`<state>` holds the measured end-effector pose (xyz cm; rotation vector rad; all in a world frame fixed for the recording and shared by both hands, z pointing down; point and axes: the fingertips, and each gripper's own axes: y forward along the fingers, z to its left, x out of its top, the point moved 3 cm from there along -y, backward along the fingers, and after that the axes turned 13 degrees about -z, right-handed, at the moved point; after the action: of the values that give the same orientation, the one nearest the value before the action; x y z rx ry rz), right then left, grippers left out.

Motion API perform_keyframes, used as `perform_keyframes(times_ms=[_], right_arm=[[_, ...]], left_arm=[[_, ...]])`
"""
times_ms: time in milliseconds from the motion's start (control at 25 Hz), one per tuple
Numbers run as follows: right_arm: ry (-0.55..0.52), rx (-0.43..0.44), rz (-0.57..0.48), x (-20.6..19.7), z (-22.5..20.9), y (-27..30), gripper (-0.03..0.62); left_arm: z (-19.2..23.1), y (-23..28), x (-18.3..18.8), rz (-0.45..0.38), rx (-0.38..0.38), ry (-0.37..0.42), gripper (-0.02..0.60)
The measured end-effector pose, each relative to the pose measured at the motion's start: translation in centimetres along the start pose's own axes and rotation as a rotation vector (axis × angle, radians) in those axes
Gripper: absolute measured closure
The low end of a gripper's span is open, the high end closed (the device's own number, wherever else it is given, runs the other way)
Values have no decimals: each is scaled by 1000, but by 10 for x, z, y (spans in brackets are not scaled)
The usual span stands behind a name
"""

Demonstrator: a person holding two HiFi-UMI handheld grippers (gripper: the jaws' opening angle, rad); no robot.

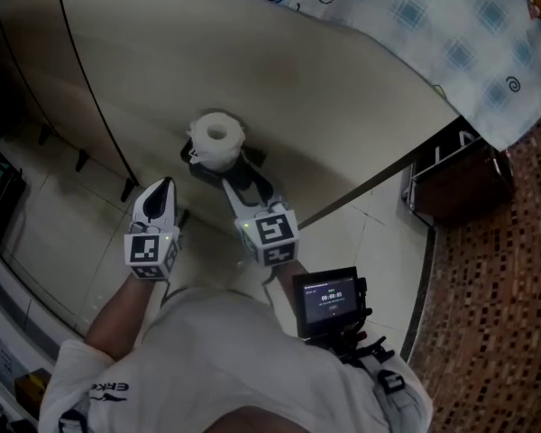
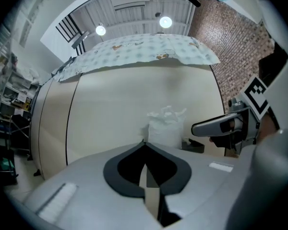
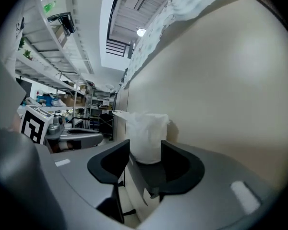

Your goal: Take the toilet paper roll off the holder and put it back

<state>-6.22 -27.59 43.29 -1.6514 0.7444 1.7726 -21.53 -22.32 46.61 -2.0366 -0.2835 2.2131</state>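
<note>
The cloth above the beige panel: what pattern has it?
The cloth has pale blue checks and cartoon figures; head view shows it best.

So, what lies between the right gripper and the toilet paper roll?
Nothing. In the right gripper view the toilet paper roll stands just beyond the open fingers of the right gripper, with the stretch between them bare.

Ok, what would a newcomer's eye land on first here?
The white toilet paper roll, upright on its black holder against the beige panel, mid-frame in the head view. The right claw stands open and points straight at the roll. The left claw, shut, sits to its left.
</note>
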Motion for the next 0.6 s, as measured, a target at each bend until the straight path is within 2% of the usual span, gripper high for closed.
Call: perform_keyframes(times_ms=[240,600], right_arm=[[-95,71,76,5,0,27,191],[-154,104,128,14,0,68,86]], left_arm=[[8,5,0,-4,-5,-2,580],[30,5,-1,-11,37,-4,580]])
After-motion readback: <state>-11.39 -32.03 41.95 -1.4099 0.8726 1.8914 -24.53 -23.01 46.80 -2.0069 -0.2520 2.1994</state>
